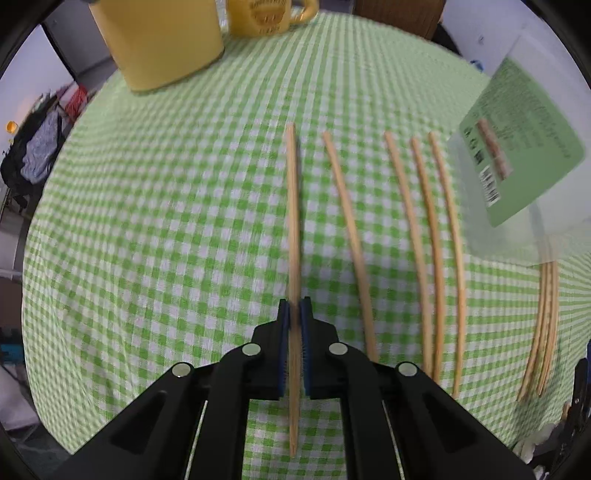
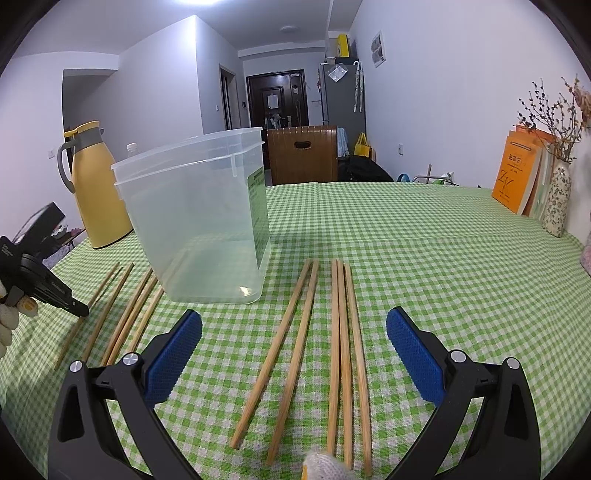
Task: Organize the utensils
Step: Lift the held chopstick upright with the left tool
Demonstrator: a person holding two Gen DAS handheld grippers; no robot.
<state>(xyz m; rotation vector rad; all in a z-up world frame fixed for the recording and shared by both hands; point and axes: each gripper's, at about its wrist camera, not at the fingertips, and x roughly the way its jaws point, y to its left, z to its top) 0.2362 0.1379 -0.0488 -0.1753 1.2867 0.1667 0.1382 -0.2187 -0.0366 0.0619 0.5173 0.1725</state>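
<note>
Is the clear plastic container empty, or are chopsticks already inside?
Empty. The right wrist view shows through the clear plastic container to a bare bottom; every chopstick in view lies on the checked tablecloth.

A green-and-white checked cloth point(image 2: 406, 236) covered the counter. A yellow thermos jug point(image 2: 94, 184) with a grey handle stood at its left edge, and a yellow mug point(image 1: 267, 16) stood beside it. At the right edge, orange books point(image 2: 517, 177) leaned by a floral vase point(image 2: 557, 201) of dried twigs. Beyond the counter stood a wooden chair point(image 2: 302, 154), a grey fridge point(image 2: 341, 96) and a dark door point(image 2: 276, 98).
</note>
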